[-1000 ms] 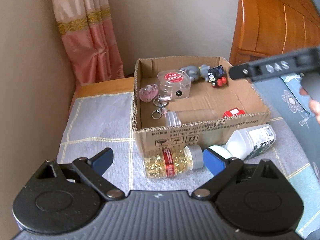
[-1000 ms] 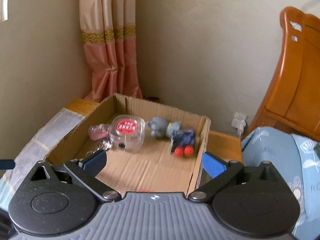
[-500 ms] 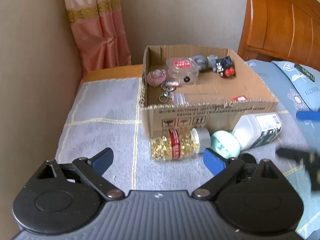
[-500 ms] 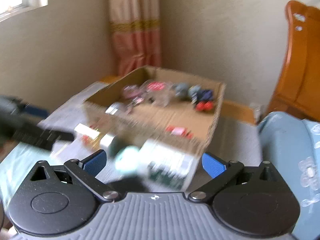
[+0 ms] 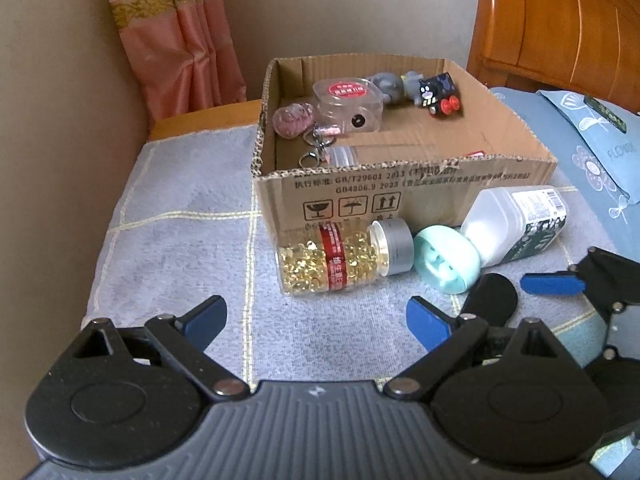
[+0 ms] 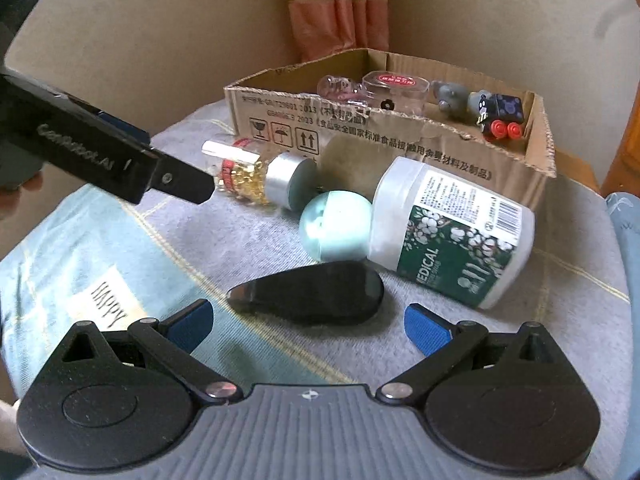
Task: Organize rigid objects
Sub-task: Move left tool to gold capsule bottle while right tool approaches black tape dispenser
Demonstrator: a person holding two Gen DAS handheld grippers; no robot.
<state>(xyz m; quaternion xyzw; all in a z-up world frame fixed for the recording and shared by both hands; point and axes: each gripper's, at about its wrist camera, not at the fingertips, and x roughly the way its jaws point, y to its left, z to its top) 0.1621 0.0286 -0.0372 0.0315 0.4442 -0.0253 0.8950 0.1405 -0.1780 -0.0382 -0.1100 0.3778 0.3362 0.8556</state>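
A cardboard box (image 5: 400, 184) (image 6: 400, 144) holds a clear tub with a red lid (image 5: 348, 104), a pink keychain (image 5: 294, 120), grey figures and a black toy train (image 5: 440, 92) (image 6: 500, 114). In front of it lie a capsule bottle (image 5: 340, 260) (image 6: 256, 180), a teal round case (image 5: 446, 258) (image 6: 336, 226), a white cotton swab jar (image 5: 516, 220) (image 6: 452, 236) and a black oval object (image 6: 312, 298) (image 5: 490, 298). My left gripper (image 5: 316, 316) is open, just short of the capsule bottle. My right gripper (image 6: 308, 320) is open, with the black object lying between its fingers.
The things lie on a grey checked cloth (image 5: 180, 240). A wooden headboard (image 5: 560, 20) and a blue floral pillow (image 5: 592, 148) are at the right. A pink curtain (image 5: 176, 32) hangs in the corner. A wall runs along the left.
My right gripper dropped from above the box to the cloth in front of it, now around the black object. My left gripper pulled back a little. Both stay open.
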